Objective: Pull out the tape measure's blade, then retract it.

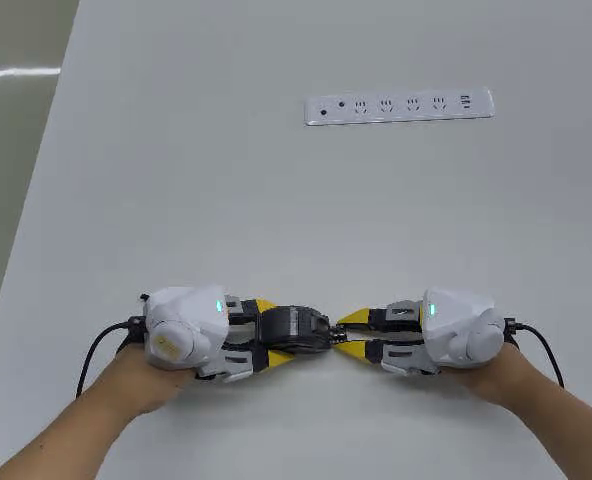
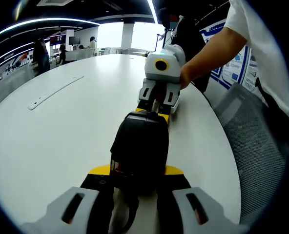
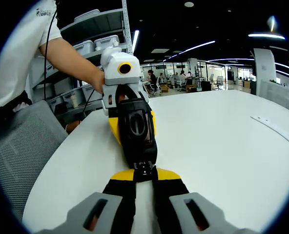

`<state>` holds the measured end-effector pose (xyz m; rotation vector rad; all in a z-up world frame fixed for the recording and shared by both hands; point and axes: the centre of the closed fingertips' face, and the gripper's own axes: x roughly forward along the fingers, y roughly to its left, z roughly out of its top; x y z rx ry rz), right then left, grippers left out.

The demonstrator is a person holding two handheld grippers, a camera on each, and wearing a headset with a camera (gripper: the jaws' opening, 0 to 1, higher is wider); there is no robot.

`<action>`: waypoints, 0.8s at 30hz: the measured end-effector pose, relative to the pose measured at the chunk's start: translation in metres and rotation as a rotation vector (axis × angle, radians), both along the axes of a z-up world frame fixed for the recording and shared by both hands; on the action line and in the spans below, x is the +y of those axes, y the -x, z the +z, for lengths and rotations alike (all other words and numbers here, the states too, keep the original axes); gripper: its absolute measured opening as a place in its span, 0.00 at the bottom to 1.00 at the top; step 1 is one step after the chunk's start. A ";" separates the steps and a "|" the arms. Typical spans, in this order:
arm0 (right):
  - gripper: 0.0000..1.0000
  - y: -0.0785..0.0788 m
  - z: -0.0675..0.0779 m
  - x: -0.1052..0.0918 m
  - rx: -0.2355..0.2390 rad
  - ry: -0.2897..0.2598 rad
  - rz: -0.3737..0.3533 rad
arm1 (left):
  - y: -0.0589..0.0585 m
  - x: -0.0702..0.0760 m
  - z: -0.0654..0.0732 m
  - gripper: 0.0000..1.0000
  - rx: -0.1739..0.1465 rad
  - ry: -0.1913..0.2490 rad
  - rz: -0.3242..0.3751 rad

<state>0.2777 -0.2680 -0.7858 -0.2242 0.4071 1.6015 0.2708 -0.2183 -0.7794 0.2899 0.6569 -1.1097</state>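
Between the two hand-held grippers, close in front of the person, the tape measure (image 1: 292,327) lies low over the white bench (image 1: 276,190) in the head view. The left hand-held gripper (image 1: 274,331) has its yellow-tipped jaws around the black case. The right hand-held gripper (image 1: 349,334) points its tips at the case's near end. A power strip (image 1: 399,106) lies well beyond both.

From the left gripper view, the case (image 2: 139,144) sits square between the left jaws, which are spread to the case's width and pressed on its two sides. The right hand-held gripper (image 2: 155,111) meets the far end head-on.

From the right gripper view, the right jaws are drawn almost together and appear to pinch the small end hook (image 3: 143,168) at the case mouth. No length of blade shows, so the pull looks about to begin.

To do it well, I would keep the left grip firm and the case level, then draw the right hand-held gripper straight back along the blade's line, not up or sideways, so the hook does not slip free. Go steadily, and on the return ease the blade in rather than letting it snap.
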 end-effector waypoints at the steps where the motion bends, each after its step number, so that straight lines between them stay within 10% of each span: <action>1: 0.13 0.000 0.000 0.000 0.001 0.000 0.001 | 0.000 0.000 0.000 0.30 0.000 0.000 0.000; 24: 0.12 0.001 0.001 -0.008 -0.002 -0.003 0.014 | 0.001 0.000 0.000 0.29 0.003 -0.003 -0.012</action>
